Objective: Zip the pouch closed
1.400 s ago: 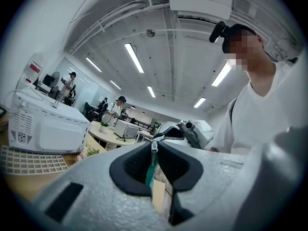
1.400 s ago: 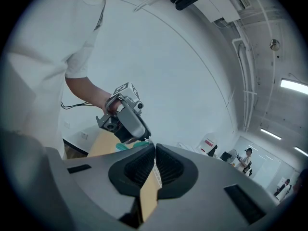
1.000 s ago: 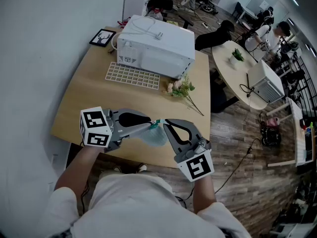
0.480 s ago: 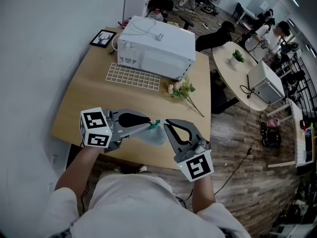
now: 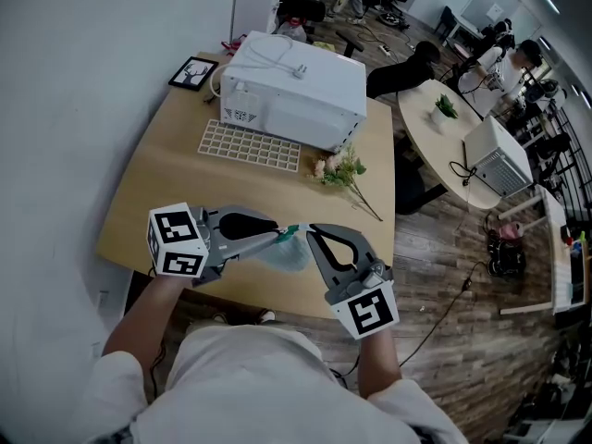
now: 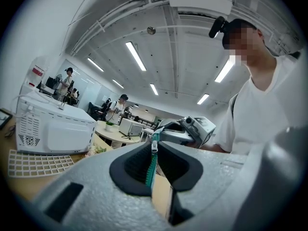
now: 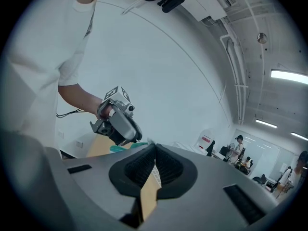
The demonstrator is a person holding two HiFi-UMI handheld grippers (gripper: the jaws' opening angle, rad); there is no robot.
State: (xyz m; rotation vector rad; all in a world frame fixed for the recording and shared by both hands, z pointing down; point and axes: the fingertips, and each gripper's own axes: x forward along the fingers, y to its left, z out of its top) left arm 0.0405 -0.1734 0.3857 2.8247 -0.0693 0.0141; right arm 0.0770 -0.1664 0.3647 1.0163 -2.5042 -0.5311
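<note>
Nearest the person, both tools are raised over the front edge of the desk (image 5: 166, 188), their tips almost meeting. The left tool (image 5: 278, 235) is clamped on the teal zipper (image 6: 152, 166): the tape runs lengthwise between its pads, and the silver slider (image 6: 155, 146) sits at their front end. The right tool (image 5: 307, 233) has its jaws pressed together. A small pale bit shows at its very tip, where the teal edge reaches it, so it appears to pinch the end of the pouch (image 5: 289, 255), though that grip is too small to confirm. The pouch is translucent and hangs clear of the desk below and between the two tips. Progress cannot be fixed. No view shows how much of the zipper is already meshed, and the slider lies close to the end that the right tool seems to hold. Judged from that, the slider is at one end of its run, either about to be drawn along or just brought home. Still to be checked is that the teeth are closed along the full length. Farther back on the desk lie a flower sprig (image 5: 339, 167), a white gridded tray (image 5: 248, 143), a white microwave oven (image 5: 296, 86) and a small framed picture (image 5: 191, 70). None of them is involved.
</note>
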